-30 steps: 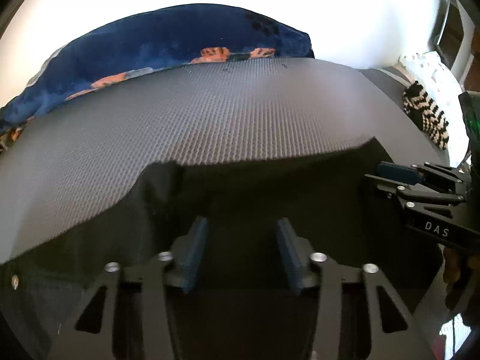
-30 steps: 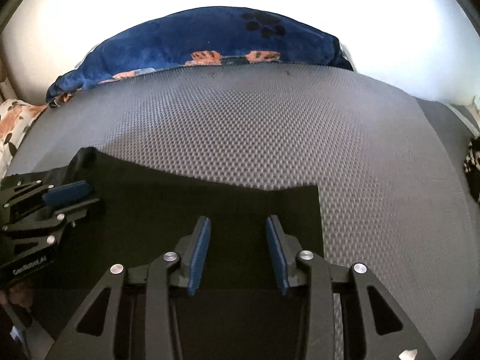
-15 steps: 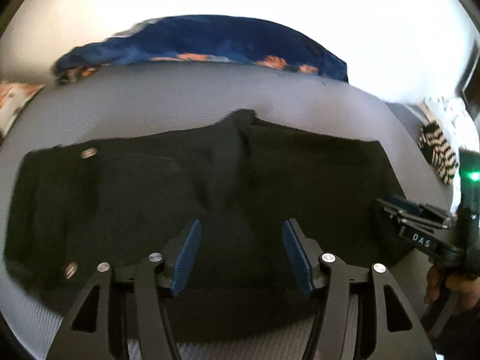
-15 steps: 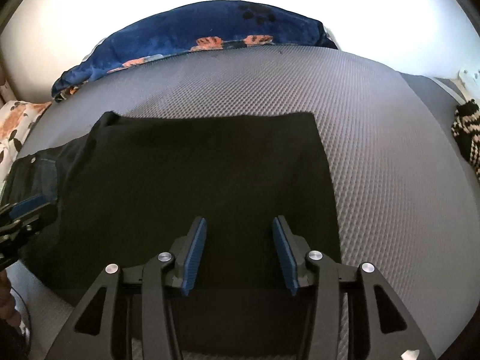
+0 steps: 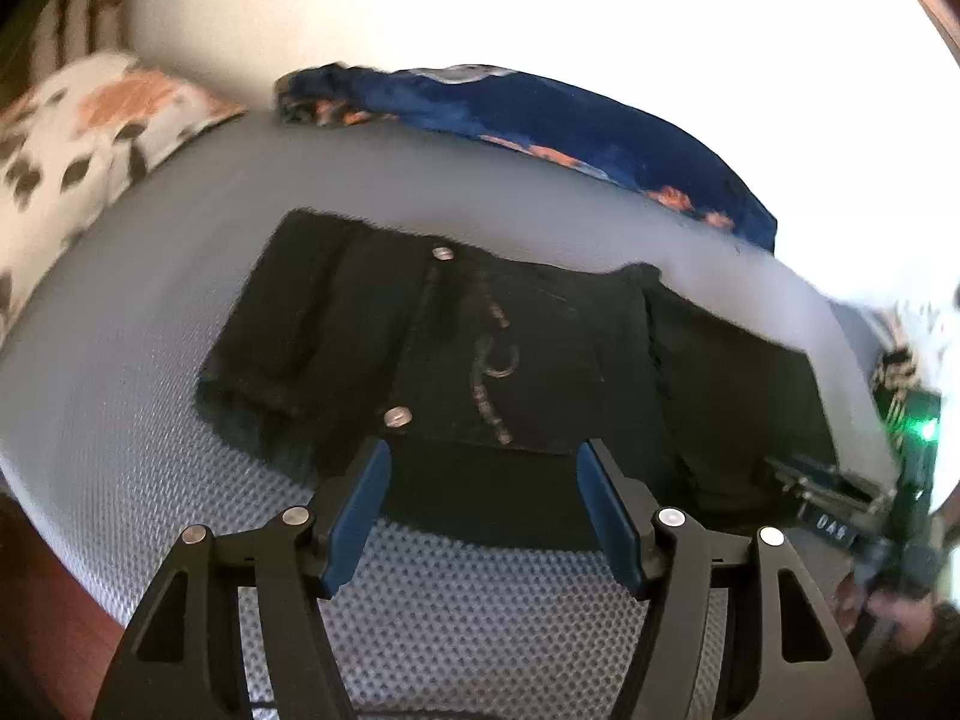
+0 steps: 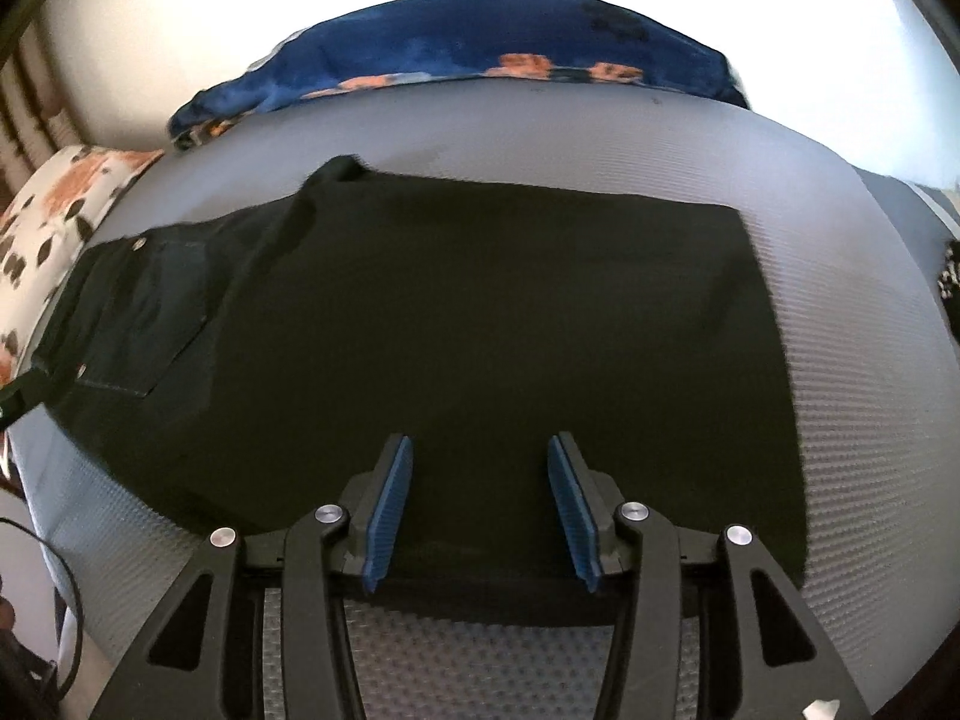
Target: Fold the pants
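The black pants (image 5: 516, 354) lie folded flat on the grey mesh bed (image 5: 150, 312). The waist end with a back pocket and rivets is at the left; they also show in the right wrist view (image 6: 480, 324). My left gripper (image 5: 483, 480) is open and empty, above the pants' near edge by the pocket. My right gripper (image 6: 480, 480) is open and empty over the near edge of the leg part. The right gripper also shows at the right edge of the left wrist view (image 5: 840, 510).
A blue blanket with orange prints (image 6: 480, 48) lies along the bed's far edge. A white floral pillow (image 5: 78, 138) is at the far left. A black-and-white knitted item (image 5: 894, 366) sits at the right. The bed's near edge drops to the floor (image 5: 42, 612).
Both grippers have pulled back towards the near edge and away from the pants. The left view has swung left, so the waist and pocket now sit in the middle.
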`<move>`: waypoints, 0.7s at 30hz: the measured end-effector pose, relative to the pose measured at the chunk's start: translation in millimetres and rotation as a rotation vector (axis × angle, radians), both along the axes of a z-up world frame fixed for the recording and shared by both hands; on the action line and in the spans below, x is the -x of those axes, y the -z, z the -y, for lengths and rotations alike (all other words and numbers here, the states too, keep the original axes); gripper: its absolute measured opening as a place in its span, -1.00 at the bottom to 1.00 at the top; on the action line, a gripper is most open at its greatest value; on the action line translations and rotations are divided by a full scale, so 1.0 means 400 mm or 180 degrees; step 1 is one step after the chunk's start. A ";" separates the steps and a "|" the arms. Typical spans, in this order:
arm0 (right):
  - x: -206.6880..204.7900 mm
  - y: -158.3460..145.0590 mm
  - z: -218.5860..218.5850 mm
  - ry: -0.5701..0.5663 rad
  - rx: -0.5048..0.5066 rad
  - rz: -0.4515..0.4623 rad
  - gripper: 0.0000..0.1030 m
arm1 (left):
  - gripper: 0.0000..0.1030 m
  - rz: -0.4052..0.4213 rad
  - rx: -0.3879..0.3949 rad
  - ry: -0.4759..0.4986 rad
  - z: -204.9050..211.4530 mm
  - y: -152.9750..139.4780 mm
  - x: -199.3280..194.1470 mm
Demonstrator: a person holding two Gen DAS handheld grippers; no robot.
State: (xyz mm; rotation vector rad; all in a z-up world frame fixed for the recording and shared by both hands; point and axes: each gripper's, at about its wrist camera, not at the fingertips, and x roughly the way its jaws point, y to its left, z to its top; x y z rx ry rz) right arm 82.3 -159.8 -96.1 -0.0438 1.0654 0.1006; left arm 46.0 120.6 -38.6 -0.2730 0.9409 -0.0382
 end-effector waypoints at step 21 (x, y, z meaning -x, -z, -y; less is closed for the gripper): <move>0.019 -0.044 -0.094 -0.0176 -0.0419 -0.0057 0.02 | 0.27 -0.0188 0.1642 -0.0913 -0.307 0.130 0.038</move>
